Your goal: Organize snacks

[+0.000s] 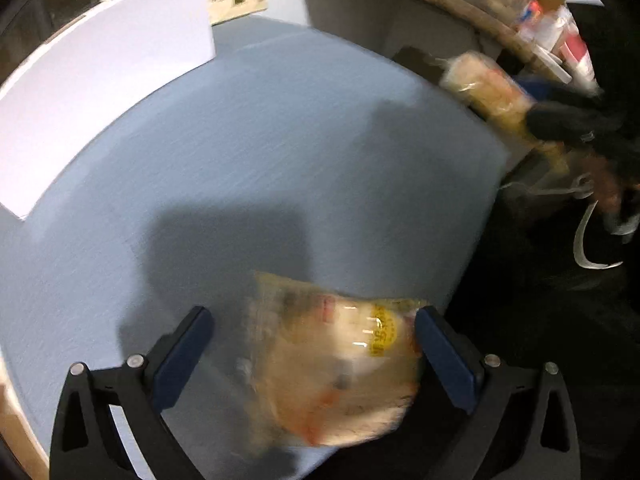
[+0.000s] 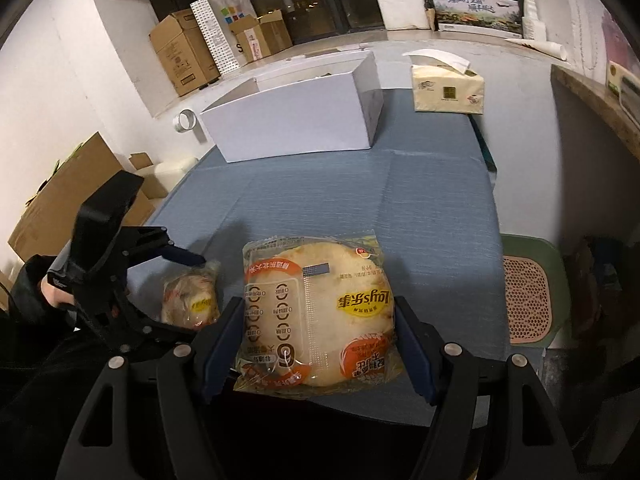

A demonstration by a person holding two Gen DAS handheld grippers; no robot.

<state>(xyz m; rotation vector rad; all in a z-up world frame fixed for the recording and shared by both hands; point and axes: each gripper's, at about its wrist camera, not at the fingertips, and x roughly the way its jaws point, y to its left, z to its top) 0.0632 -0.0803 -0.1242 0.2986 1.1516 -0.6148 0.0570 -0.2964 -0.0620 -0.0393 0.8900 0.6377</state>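
The right gripper point(image 2: 320, 340) grasps a large snack packet point(image 2: 316, 312), its blue pads pressed against both sides of the wrapper, the packet held over the near edge of the bench point(image 2: 420, 208). The left gripper point(image 1: 314, 344) stands with its jaws released, wide apart; a smaller snack packet point(image 1: 336, 364) lies between them on the bench by the near edge, the right pad just at the wrapper, the left pad clear of it. In the right wrist view this smaller packet sits just left of the large one. A white open box point(image 2: 296, 120) stands at the far left of the bench, a tissue pack point(image 2: 448, 88) at the far right corner.
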